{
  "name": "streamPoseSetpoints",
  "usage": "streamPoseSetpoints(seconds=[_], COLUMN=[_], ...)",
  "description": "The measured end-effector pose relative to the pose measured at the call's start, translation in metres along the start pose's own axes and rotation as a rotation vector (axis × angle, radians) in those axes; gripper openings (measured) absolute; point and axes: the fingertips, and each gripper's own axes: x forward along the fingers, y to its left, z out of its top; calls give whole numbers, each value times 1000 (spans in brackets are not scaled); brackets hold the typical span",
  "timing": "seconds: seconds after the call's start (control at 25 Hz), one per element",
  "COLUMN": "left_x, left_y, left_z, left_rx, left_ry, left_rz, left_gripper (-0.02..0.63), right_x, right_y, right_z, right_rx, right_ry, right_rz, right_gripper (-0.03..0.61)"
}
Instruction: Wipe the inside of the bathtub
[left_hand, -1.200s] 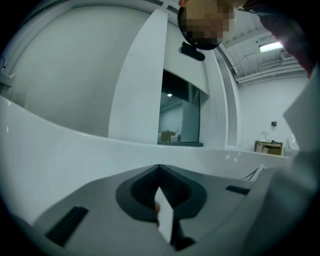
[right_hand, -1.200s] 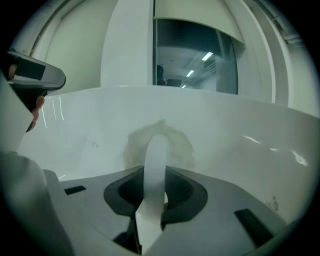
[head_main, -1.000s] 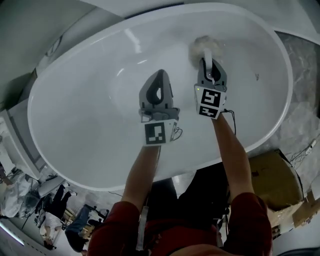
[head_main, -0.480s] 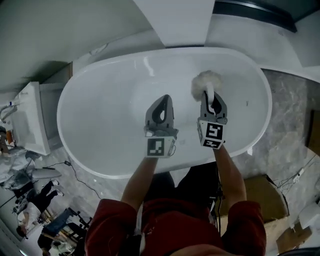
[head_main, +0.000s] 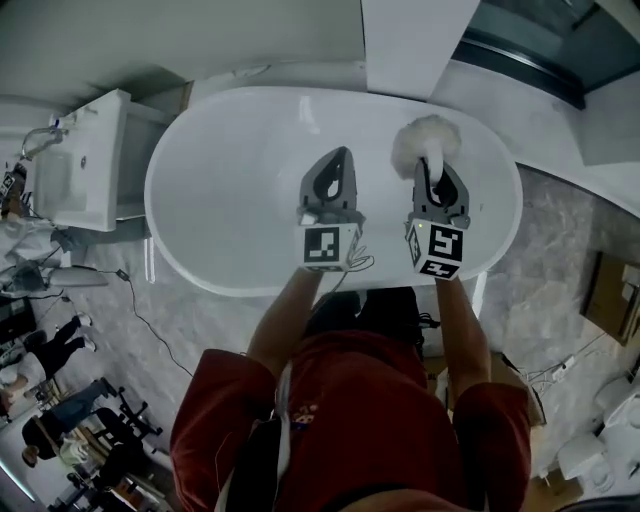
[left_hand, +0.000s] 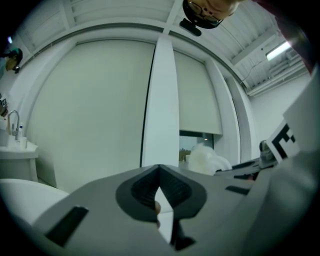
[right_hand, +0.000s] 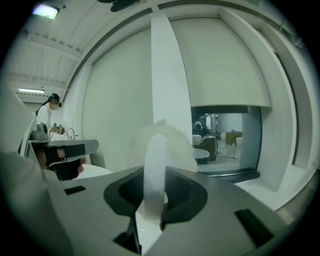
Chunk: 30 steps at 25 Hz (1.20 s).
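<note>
Over the bathtub (head_main: 230, 180), right tongs (head_main: 431, 168) clamp a brush (head_main: 424, 140).

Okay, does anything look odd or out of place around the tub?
Nothing spilled or damaged. One oddity: the fluffy white brush, clamped by its handle in the right claw, points at the wall, off the bathtub surface. The left claw is shut, empty.

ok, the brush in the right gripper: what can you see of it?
The brush is white: a fluffy, rounded head on a smooth, plastic-looking handle. The right gripper is shut on the handle, head pointing away from the person. The head view shows it over the far side of the bathtub; whether it touches cannot be told.
</note>
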Motion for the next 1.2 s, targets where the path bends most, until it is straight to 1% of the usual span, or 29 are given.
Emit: streamPoseSetpoints(seconds=[0.04,0.16,0.32,0.52,0.72,0.84,1.0,1.08,1.2], left_x=[-9,-40,-76,-109,-144,-163,-174,-177,-180], left_y=[2,2,6,34,45,52,52,44,32], left_z=[11,37,60,86,109,112,119,122,127], left_rx=[1,40,40,36,37,29,40,41,32], left_ry=[-17,-73,-105,-164,-211,-212,-210,-209,-215], left_rz=[-13,-64,-95,-87,-77,-78,-84,-81,-55], left_gripper=[15,15,15,15,15,15,15,15,15], right_x=[-7,-33,-63,-78,-108,-126,-146,-157,-172], right_y=[8,28,62,111,137,153,159,156,145], right_z=[11,37,56,77,98,105,118,123,133], right_rx=[2,5,-28,-75,-109,-135,-145,-153,-155], right_ry=[-4,-27,-42,-74,-132,-152,-181,-198,-244], right_rz=[7,-4,-10,22,31,28,27,35,49], right_gripper=[92,92,92,92,92,92,92,92,92])
